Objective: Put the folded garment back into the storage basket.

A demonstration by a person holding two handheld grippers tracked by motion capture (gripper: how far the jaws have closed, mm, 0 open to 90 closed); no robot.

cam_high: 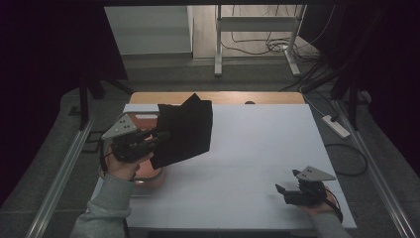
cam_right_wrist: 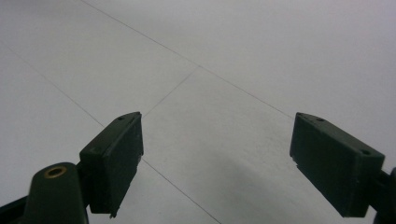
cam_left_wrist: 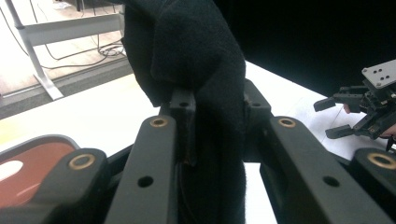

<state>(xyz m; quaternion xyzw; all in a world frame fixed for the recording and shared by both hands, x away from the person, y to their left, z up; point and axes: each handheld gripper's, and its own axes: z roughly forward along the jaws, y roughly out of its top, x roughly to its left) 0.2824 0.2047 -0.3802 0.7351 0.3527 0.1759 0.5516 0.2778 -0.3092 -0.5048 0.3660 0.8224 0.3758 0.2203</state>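
A black cloth (cam_high: 185,130) hangs in the air over the left half of the white table (cam_high: 247,148), held up by my left gripper (cam_high: 161,136). In the left gripper view the cloth (cam_left_wrist: 196,60) is pinched between the two jaws of the left gripper (cam_left_wrist: 217,109), which is shut on it. My right gripper (cam_high: 281,191) rests low near the table's front right, open. In the right gripper view the right gripper (cam_right_wrist: 217,161) has its jaws wide apart over bare white table (cam_right_wrist: 210,56), with nothing between them.
A red-orange tray (cam_high: 148,173) with a grey rim sits on the table under my left hand, also seen as the tray (cam_left_wrist: 32,163) at the lower left of the left gripper view. A white desk frame (cam_high: 257,29) and cables stand on the floor beyond the table.
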